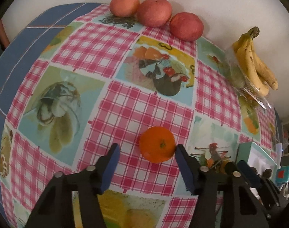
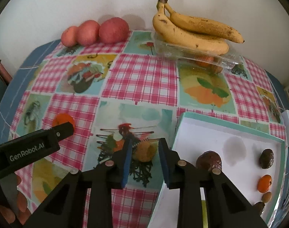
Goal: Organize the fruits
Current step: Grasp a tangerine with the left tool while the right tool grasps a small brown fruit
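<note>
Straddling fruit, left gripper [image 1: 146,152]: jaws apart around a mandarin [image 1: 157,144] on the checked tablecloth [image 1: 125,102]; one pad touches its side, the other stands clear, so nothing is clamped.
Right gripper [image 2: 144,152]: jaws narrow around a small tan fruit [image 2: 145,152]; whether the pads press on it cannot be told, since the fingers cover its sides.
Tray [image 2: 210,131]: white, teal-rimmed, just beside the right gripper; near edge cut off by the frame.
Tray contents: dark fruit [image 2: 209,160] partly hidden behind a finger, another dark one [image 2: 266,158], a small orange one [image 2: 264,183]; two more at the rim, too small to identify.
Back edge: three apples [image 1: 154,12] in a row by the wall.
Bananas [image 2: 193,32]: lying on a clear plastic box [image 2: 182,52]; contents blurred.
Hand [image 2: 9,205]: only fingertips visible, lower left.
</note>
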Tool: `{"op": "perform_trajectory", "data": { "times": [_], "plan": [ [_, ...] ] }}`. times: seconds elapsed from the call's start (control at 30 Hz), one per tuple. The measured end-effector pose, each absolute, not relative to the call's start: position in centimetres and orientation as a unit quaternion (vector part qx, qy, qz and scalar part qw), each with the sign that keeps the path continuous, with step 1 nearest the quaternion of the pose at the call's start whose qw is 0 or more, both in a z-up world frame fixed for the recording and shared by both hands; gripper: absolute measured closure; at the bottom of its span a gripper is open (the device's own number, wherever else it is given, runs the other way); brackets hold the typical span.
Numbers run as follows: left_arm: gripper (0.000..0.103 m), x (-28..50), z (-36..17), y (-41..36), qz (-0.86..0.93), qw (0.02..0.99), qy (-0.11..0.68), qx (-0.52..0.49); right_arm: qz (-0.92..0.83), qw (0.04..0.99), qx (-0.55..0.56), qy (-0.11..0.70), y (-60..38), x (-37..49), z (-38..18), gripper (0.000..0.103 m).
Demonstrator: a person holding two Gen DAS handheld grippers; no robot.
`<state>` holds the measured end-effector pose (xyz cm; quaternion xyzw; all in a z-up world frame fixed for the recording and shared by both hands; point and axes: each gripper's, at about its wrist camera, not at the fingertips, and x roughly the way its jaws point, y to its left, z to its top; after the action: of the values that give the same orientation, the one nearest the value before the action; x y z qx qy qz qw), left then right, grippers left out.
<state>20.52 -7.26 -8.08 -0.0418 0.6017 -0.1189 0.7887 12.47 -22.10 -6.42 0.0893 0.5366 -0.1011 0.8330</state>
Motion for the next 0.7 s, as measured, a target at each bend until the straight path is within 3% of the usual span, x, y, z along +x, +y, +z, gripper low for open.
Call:
{"op": "perform_trajectory", "data": {
  "times": [0.07,0.13,0.7],
  "plan": [
    [0.057,20.5,-7.9,-7.5,-0.127,0.789,0.599,-0.046,-0.103,0.83,0.083,0.542,-22.0,12.6,-6.8,0.075],
    [0.062,20.5,-7.7,-7.7,-0.131,0.79,0.597,-0.045,-0.106,0.827,0.076,0.546,-21.8,12.8,-7.1,0.076],
    [0.063,20.4,-5.8,-5.8,-0.117,0.804,0.581,-0.054,-0.088,0.84,0.067,0.532,-21.3,12.5,-5.8,0.092]
  ]
}}
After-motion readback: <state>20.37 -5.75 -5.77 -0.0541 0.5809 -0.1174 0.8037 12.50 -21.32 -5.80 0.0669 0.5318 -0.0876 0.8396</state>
